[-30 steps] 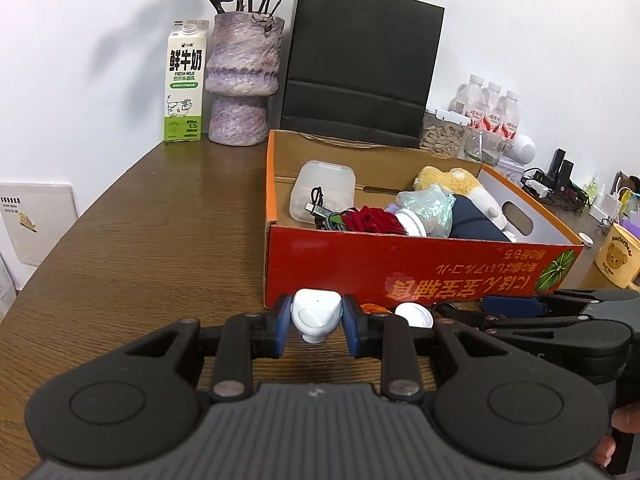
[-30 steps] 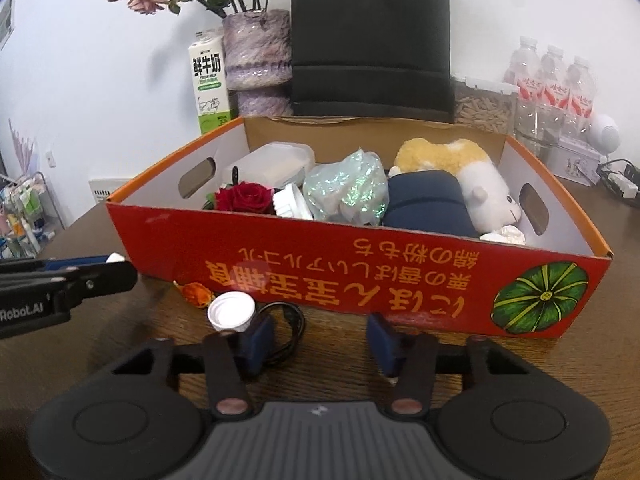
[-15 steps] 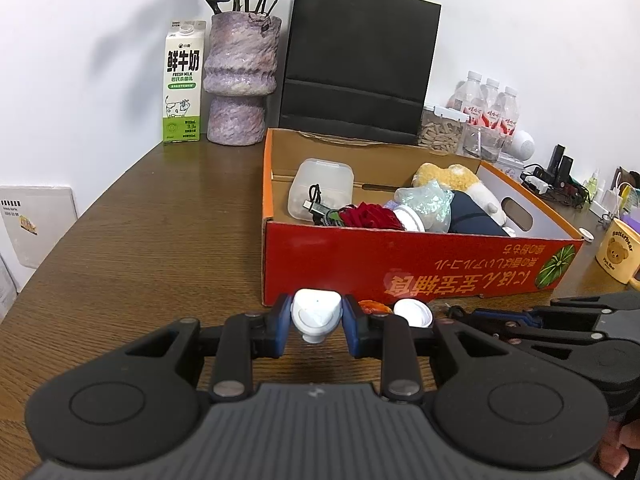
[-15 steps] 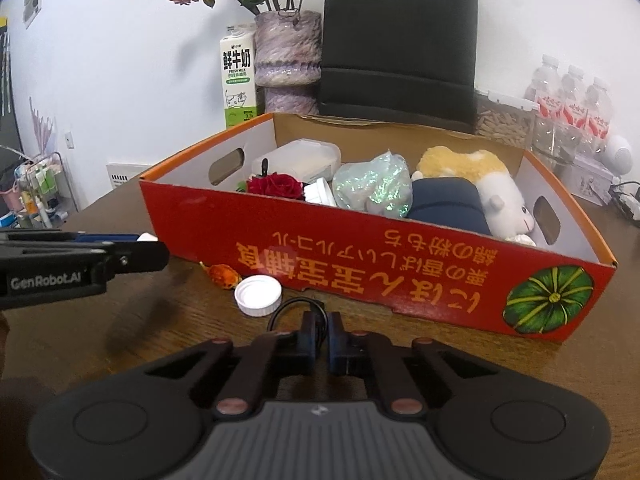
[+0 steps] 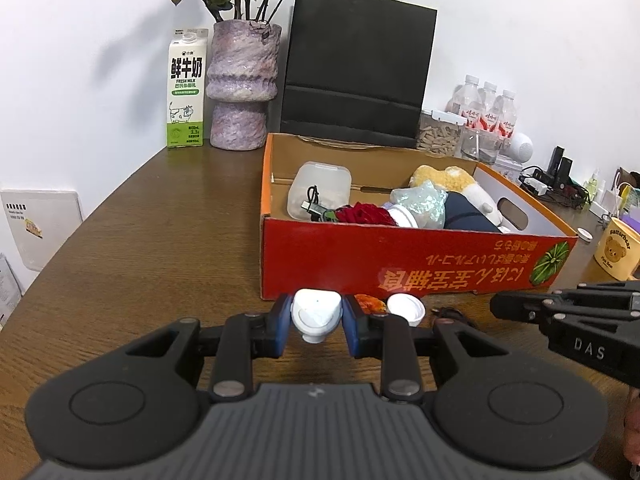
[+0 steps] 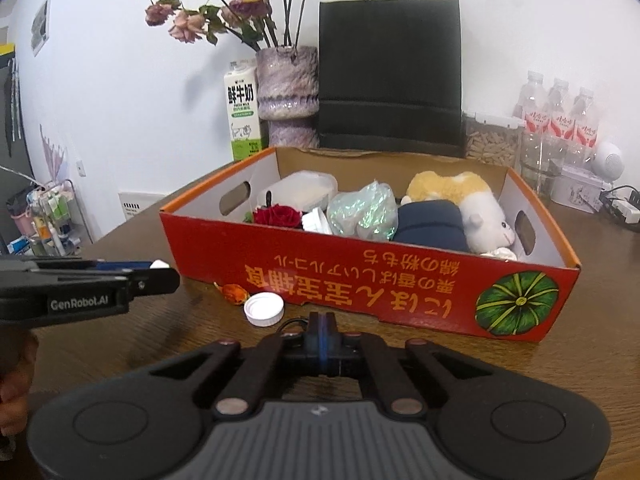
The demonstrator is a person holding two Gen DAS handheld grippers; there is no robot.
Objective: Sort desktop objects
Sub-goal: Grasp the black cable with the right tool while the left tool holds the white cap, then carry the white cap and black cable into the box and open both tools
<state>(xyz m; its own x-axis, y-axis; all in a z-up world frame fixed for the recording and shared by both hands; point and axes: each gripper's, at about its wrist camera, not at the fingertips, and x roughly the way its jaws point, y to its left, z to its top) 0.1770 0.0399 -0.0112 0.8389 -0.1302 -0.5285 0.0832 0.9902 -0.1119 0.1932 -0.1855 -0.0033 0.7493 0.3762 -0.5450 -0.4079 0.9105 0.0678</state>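
Left gripper clamps small white case: light, rigid, slick; sides suit. Right gripper pinched shut on thin, floppy black cord.

Black cable mostly behind shut tool

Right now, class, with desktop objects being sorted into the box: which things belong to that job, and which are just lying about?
Belonging to the job:
- red cardboard box
- small white case in the left tongs
- black cable at the shut right tongs
- white bottle cap
- orange wrapped sweet

Just lying about:
- milk carton
- vase
- black paper bag
- water bottles
- bear mug
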